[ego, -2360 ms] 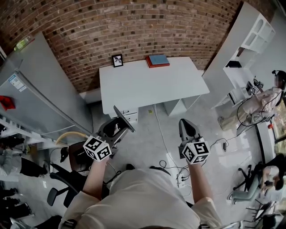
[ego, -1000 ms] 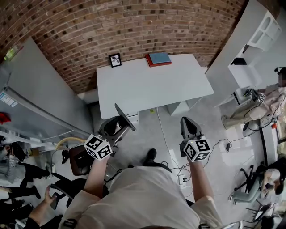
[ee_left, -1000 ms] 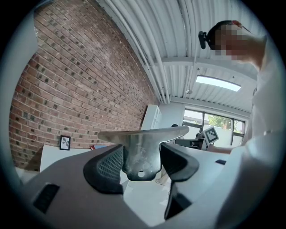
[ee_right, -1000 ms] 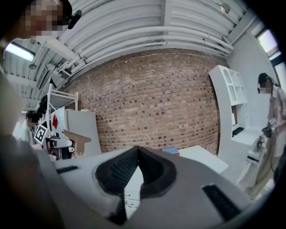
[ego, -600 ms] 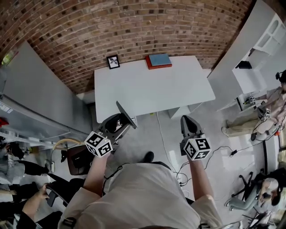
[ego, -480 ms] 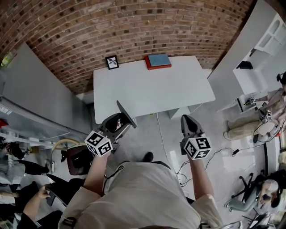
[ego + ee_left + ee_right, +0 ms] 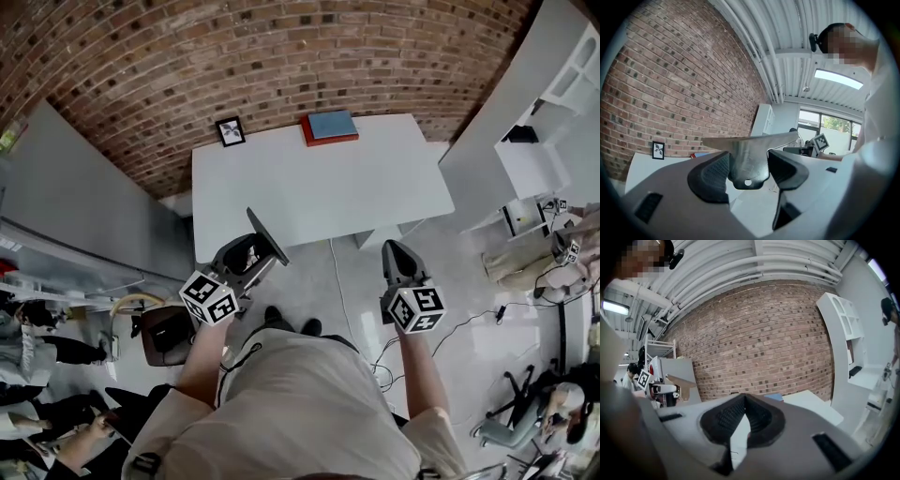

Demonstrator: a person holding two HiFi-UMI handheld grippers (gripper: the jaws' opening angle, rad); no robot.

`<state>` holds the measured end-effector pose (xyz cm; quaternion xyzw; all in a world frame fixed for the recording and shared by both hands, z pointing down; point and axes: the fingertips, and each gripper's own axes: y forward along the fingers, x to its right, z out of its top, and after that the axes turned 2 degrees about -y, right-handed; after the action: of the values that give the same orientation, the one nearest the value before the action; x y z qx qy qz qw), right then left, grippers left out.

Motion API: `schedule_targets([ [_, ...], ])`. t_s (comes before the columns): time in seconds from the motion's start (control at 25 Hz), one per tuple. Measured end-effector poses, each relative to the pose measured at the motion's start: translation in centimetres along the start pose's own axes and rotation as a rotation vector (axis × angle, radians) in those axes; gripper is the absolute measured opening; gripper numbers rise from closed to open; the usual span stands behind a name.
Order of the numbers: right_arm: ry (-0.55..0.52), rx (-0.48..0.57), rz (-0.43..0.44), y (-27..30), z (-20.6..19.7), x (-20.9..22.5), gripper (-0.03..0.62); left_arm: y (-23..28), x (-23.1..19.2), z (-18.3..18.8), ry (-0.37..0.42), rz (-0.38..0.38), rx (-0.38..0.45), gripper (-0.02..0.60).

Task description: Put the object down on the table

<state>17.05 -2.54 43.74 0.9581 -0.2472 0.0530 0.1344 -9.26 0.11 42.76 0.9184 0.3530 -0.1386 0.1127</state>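
My left gripper (image 7: 249, 255) is shut on a flat grey metal plate (image 7: 266, 235), held in the air short of the white table's (image 7: 319, 192) near edge. In the left gripper view the plate (image 7: 749, 157) stands between the two black pads (image 7: 713, 174), its wide edge up and a small hole in its lower tab. My right gripper (image 7: 397, 259) hovers over the floor at the right, level with the left one. Its pads meet at the tips in the right gripper view, where the gripper (image 7: 743, 414) holds nothing.
A small framed picture (image 7: 229, 131) and a stack of a red and a blue book (image 7: 329, 127) stand at the table's far edge against the brick wall. A white shelf unit (image 7: 525, 103) is at the right. Cables (image 7: 469, 319) lie on the floor, and people stand at the lower left (image 7: 37, 422).
The table has drawn a little closer and lower in the head view as the person stepped forward. Both grippers keep their pose, the left still closed on the plate.
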Motion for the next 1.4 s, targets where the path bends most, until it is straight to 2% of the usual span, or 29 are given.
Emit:
schedule_targets([
  [0.28,0.022,-0.005,-0.034,2.1,-0.4,1.9,0.003,3.2,-2.2,0.4,-0.001,-0.026,-0.018,0.255],
  [0.6,0.035,-0.011,-0.087,6.8,0.7,3.8,0.003,8.9,-7.4,1.9,-0.004,-0.094,-0.054,0.255],
  [0.96,0.076,-0.059,-0.158,14.0,0.1,5.2,0.003,16.3,-15.2,0.9,0.042,-0.152,-0.18,0.255],
  [1.2,0.121,-0.077,-0.19,18.5,-1.0,5.4,0.003,20.4,-19.9,-1.3,0.074,-0.188,-0.274,0.255],
  [1.4,0.143,-0.118,-0.217,20.7,-2.6,5.2,0.003,22.9,-22.7,-3.7,0.067,-0.207,-0.341,0.254],
])
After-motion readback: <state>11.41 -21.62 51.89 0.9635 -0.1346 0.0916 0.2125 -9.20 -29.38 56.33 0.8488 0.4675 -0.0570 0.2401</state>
